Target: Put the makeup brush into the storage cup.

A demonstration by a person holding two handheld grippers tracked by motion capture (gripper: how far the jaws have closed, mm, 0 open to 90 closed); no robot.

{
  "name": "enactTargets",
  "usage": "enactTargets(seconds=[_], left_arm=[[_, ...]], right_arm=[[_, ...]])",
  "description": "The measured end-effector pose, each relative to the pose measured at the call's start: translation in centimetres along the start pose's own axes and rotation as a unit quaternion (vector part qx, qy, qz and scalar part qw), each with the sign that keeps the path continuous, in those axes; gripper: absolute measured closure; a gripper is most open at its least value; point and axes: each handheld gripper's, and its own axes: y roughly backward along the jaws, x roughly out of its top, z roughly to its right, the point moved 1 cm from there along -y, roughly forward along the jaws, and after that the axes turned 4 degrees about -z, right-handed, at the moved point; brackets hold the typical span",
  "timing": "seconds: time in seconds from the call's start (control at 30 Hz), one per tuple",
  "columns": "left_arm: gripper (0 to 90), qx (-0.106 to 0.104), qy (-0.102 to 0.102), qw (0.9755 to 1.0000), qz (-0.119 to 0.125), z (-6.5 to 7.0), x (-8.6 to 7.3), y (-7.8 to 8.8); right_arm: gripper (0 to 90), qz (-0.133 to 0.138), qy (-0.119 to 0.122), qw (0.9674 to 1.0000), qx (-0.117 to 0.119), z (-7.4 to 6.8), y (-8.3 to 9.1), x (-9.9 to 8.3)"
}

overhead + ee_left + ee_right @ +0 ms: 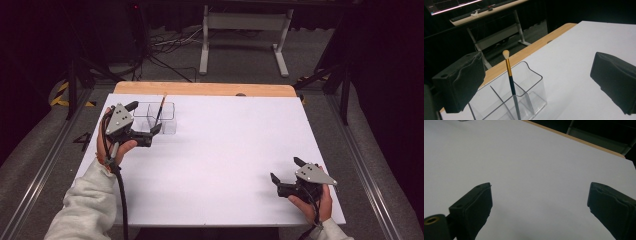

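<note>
At upper left of the high view, we find the brush [160, 111] standing tilted in a compartment of the clear organizer [169, 125], with nothing gripping it. We hold the left gripper [145, 122] just beside it, jaws spread and empty. At lower right, the right gripper [285, 170] rests over bare table [225, 150], jaws likewise spread. We judge placement complete; only withdrawal remains.

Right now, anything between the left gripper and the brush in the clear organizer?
Nothing visible. The left gripper is open, its jaws apart on either side of the brush, which stands tilted in a compartment of the clear organizer. Only the organizer's own walls surround the lower handle; the upper handle and bristles are free.
</note>
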Motion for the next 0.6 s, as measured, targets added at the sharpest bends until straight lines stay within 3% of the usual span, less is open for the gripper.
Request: enactTargets(seconds=[0.6], left_arm=[[0.7,-0.011,-0.024,0.9996,-0.006,1.4,-1.1,1.6]], right_arm=[[6.6,0.000,0.000,1.0000,0.000,0.0,0.0,0.0]])
